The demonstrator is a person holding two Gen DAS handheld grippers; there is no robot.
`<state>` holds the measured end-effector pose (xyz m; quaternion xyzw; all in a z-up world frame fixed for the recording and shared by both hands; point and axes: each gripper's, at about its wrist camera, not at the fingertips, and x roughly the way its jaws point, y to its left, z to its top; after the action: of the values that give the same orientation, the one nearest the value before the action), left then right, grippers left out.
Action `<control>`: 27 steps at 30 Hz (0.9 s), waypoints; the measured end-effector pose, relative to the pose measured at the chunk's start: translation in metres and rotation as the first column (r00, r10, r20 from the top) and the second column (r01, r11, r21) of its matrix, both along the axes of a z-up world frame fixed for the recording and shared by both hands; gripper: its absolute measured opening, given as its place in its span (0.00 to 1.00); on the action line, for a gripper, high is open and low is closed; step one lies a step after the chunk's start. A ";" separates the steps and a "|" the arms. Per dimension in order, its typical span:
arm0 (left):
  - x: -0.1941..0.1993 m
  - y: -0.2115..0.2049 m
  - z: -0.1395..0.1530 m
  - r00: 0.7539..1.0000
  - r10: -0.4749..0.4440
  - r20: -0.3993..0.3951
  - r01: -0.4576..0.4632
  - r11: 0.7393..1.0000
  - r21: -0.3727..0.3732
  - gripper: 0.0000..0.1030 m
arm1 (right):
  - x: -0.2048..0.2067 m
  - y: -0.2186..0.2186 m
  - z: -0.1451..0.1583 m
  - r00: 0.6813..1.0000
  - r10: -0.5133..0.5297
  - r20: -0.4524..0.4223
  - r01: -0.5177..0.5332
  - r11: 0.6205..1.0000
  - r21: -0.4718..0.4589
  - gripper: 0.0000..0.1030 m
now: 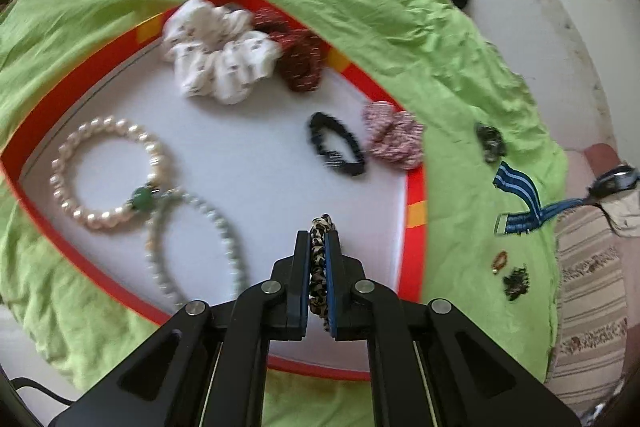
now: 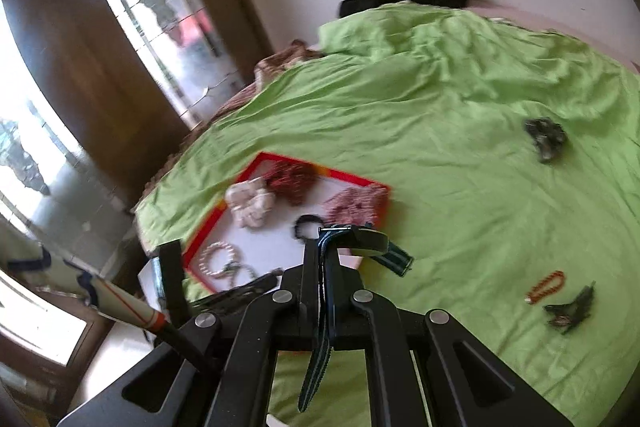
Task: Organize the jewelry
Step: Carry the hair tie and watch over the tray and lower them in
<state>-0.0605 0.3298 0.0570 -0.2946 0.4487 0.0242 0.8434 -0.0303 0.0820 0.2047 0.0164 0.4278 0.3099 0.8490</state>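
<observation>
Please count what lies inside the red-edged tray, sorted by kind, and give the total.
Scrunchies: 3 (white, dark red, pink)
Black hair tie: 1
Bead bracelets: 2 (pearl, pale green)
Total in the tray: 6
Not counted: the leopard scrunchie, held in the left gripper.

Bracelets (image 1: 108, 175) & scrunchies (image 1: 220, 63) in tray (image 1: 416, 187), on sheet (image 1: 460, 67).

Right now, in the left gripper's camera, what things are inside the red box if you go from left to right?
Pearl bracelet → pale green bead necklace → white scrunchie → dark red scrunchie → black hair tie → pink scrunchie, at the box's right edge.
</observation>
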 end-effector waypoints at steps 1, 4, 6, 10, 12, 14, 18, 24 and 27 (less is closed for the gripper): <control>-0.002 0.002 -0.001 1.000 0.010 -0.006 -0.010 1.000 0.007 0.06 | -0.002 0.010 -0.003 1.000 0.016 -0.009 -0.016 1.000 0.001 0.03; -0.006 0.010 -0.002 0.999 0.041 -0.018 -0.041 0.999 0.013 0.06 | -0.004 0.029 -0.018 0.997 0.050 -0.054 -0.050 0.999 0.004 0.03; -0.007 0.014 -0.004 0.999 0.051 -0.018 -0.051 0.999 0.005 0.06 | -0.003 0.040 -0.032 0.993 0.064 -0.098 -0.064 0.998 0.005 0.03; -0.010 0.018 -0.005 0.998 0.063 -0.023 -0.063 0.998 0.000 0.06 | 0.003 0.058 -0.059 0.980 0.083 -0.183 -0.081 0.997 0.018 0.03; -0.010 0.019 -0.005 0.998 0.064 -0.024 -0.064 0.998 0.002 0.06 | 0.009 0.067 -0.069 0.973 0.083 -0.216 -0.079 0.996 0.028 0.03; -0.010 0.018 -0.005 0.998 0.066 -0.023 -0.066 0.998 0.009 0.06 | 0.014 0.076 -0.075 0.971 0.081 -0.224 -0.077 0.997 0.026 0.03; -0.010 0.018 -0.005 0.997 0.075 -0.015 -0.075 0.997 0.004 0.07 | 0.028 0.097 -0.089 0.972 0.071 -0.224 -0.074 0.997 -0.008 0.03; -0.014 0.019 0.002 0.997 0.067 0.038 -0.066 0.997 -0.033 0.10 | 0.055 0.115 -0.117 0.967 0.041 -0.251 -0.057 0.997 -0.054 0.03; -0.016 0.018 0.009 0.995 0.067 0.076 -0.064 0.997 -0.033 0.16 | 0.073 0.120 -0.134 0.961 0.021 -0.275 -0.044 0.996 -0.077 0.05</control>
<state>-0.0766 0.3483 0.0659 -0.3226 0.4061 0.0335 0.8543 0.0423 0.2022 0.0707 0.0169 0.5535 0.3006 0.7765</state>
